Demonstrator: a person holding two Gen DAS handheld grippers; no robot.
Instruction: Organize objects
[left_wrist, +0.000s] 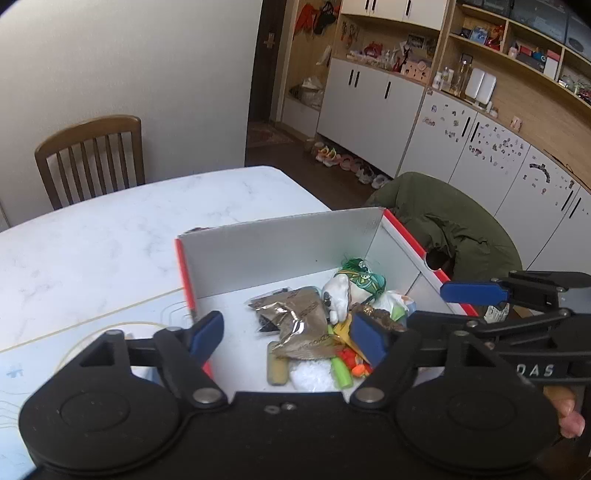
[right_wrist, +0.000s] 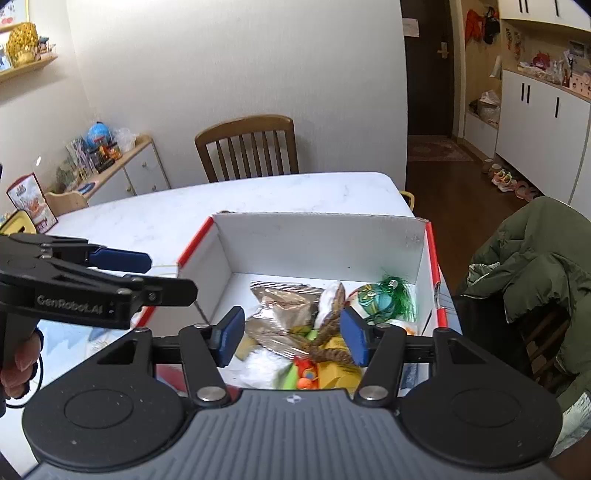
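A white cardboard box with red edges (left_wrist: 280, 254) (right_wrist: 317, 240) stands open on the marble table. Inside lie brown foil packets (left_wrist: 299, 317) (right_wrist: 284, 306), a white plush toy (left_wrist: 341, 291), a green tasselled ornament (left_wrist: 364, 277) (right_wrist: 384, 299), a braided rope piece (right_wrist: 332, 345), a green tube (left_wrist: 341, 371) and yellow and orange bits. My left gripper (left_wrist: 288, 338) hovers open over the box's near-left part, holding nothing. My right gripper (right_wrist: 291, 339) is open above the pile, its pads on either side of the rope without touching it. Each shows side-on in the other's view: right (left_wrist: 436, 304), left (right_wrist: 162, 275).
A wooden chair (left_wrist: 92, 155) (right_wrist: 247, 147) stands at the table's far side. A green jacket (left_wrist: 443, 221) (right_wrist: 535, 258) hangs over a chair right of the box. A light printed mat (left_wrist: 55, 354) lies left of the box. Cabinets and shelves line the right wall.
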